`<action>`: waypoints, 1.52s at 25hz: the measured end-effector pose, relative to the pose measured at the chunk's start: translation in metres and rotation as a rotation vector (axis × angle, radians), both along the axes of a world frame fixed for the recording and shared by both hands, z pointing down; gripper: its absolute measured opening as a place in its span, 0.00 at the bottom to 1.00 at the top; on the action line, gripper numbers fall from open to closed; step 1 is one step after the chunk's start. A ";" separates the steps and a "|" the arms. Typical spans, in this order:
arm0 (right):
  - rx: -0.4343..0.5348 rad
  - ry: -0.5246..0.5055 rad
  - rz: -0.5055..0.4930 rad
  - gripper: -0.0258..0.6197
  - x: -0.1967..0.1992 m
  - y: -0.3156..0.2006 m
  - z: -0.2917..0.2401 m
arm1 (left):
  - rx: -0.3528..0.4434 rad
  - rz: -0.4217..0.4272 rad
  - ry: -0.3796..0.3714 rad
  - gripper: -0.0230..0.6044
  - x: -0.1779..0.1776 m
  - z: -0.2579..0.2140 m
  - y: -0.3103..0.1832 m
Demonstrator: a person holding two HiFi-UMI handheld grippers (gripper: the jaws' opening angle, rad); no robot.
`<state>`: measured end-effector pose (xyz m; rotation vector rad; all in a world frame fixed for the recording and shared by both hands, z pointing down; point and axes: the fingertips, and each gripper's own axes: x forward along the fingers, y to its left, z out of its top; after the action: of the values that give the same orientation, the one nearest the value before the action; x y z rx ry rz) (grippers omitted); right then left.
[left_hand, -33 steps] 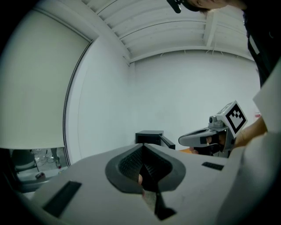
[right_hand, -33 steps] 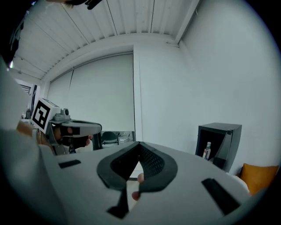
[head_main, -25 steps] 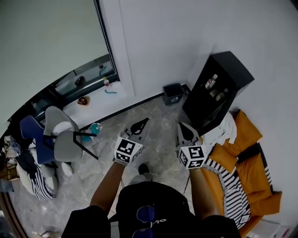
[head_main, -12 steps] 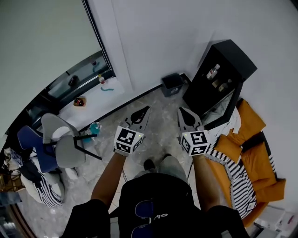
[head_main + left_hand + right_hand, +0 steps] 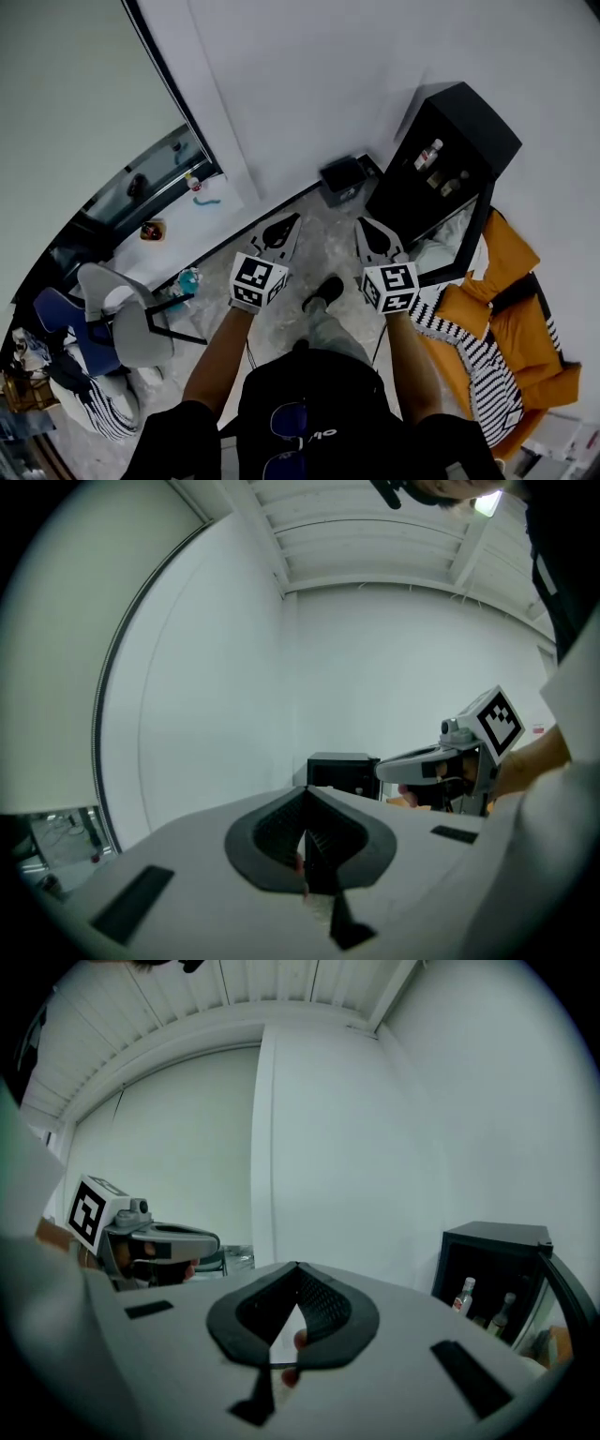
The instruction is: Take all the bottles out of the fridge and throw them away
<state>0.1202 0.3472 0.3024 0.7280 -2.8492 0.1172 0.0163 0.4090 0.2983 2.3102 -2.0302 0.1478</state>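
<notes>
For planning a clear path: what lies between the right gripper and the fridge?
Nothing: the head view shows only bare floor between the right gripper and the open fridge; the bin stands off to the fridge's side.

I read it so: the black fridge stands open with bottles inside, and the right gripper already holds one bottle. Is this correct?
Not quite. The right gripper holds nothing: its jaws are shut with no bottle between them, as the right gripper view shows. The black fridge does stand open with bottles inside.
</notes>
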 end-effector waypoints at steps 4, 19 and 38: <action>-0.011 -0.003 0.045 0.04 -0.015 -0.059 0.003 | -0.016 0.058 -0.009 0.04 -0.014 0.001 -0.067; -0.061 -0.014 0.274 0.04 0.025 -0.249 0.015 | -0.053 0.287 -0.044 0.04 0.016 0.005 -0.280; -0.064 -0.062 0.539 0.04 0.126 -0.310 0.014 | -0.064 0.554 -0.093 0.04 0.119 0.007 -0.366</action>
<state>0.2463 0.0370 0.3165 1.4774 -2.6096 0.3102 0.1354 0.0434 0.3052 2.7995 -1.3354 0.3426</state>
